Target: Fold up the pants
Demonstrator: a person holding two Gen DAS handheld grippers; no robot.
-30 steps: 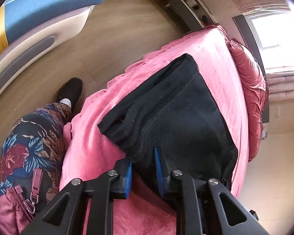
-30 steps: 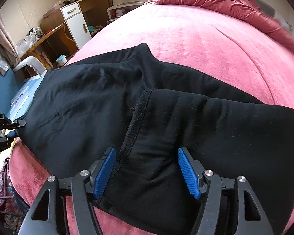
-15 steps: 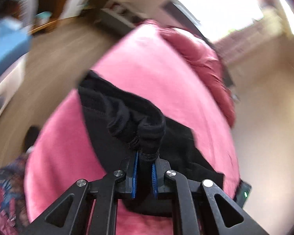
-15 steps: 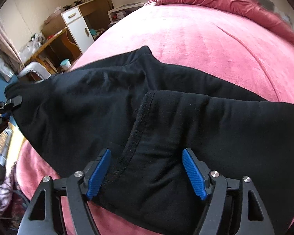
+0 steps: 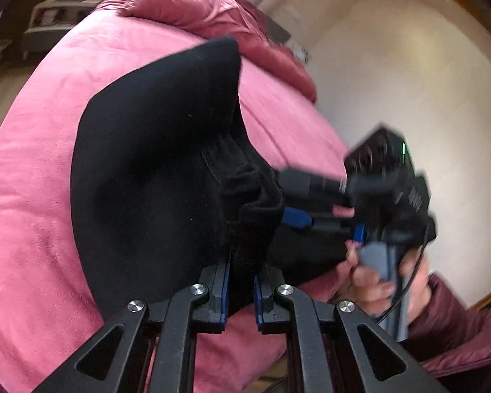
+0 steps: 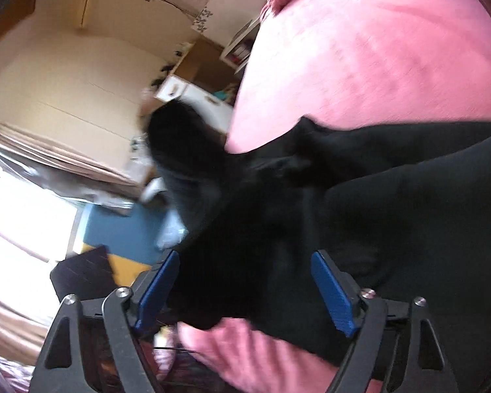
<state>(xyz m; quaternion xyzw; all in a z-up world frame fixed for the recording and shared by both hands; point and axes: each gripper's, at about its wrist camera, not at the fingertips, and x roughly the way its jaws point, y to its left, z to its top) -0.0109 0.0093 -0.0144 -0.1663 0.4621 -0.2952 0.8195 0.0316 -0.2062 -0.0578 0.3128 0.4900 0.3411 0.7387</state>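
Note:
Black pants (image 5: 147, 177) lie on a pink bed (image 5: 32, 163). My left gripper (image 5: 242, 281) is shut on a bunched hem of the pants, which hangs lifted in a fold over the rest of the cloth. In the left wrist view my right gripper (image 5: 298, 219) reaches in from the right, held by a hand (image 5: 376, 278). In the right wrist view the right gripper (image 6: 245, 285) has its jaws wide and still opening; black pants (image 6: 392, 216) lie between the blue pads (image 6: 332, 291), which do not press on them. A raised fold of the pants shows blurred at left.
A dark pink quilt (image 5: 212, 16) is heaped at the bed's far end. A cream wall (image 5: 409, 82) is at the right. A white cabinet (image 6: 193, 95), shelves, a blue and yellow mat (image 6: 127, 229) and a bright window (image 6: 16, 209) lie beyond the bed's edge.
My left gripper closed on the pants' edge, rose, rolled and swung across the bed toward the right gripper, carrying the cloth. My right gripper's jaws spread wider and its view tilted.

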